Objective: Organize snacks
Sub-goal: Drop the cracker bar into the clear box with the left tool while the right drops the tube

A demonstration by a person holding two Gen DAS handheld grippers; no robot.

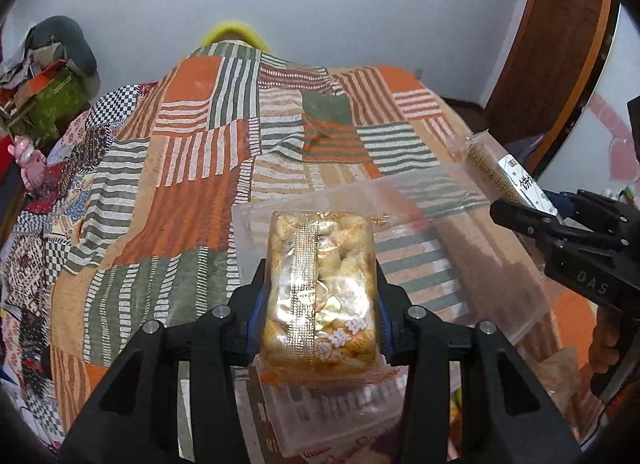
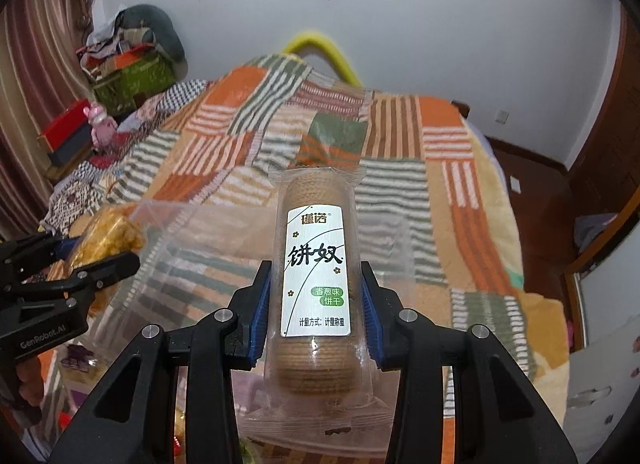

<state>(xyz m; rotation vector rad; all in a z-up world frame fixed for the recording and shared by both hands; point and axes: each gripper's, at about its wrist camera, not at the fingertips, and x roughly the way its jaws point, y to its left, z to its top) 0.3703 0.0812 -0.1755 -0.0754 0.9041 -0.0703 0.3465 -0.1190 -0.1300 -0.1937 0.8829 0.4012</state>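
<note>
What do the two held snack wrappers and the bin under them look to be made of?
Golden snack pack: glossy clear plastic film, glare streak and crimped ends. Biscuit pack: clear film, shiny label, biscuits visible through it. Clear bin: seemingly rigid transparent plastic, bedspread stripes showing through.

Dim, warm indoor light, glare on the golden snack pack and biscuit label, fisheye bending, dark vignetted corners, soft edges

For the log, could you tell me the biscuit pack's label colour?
White with green accents on the biscuit pack; right wrist view shows it best.
</note>
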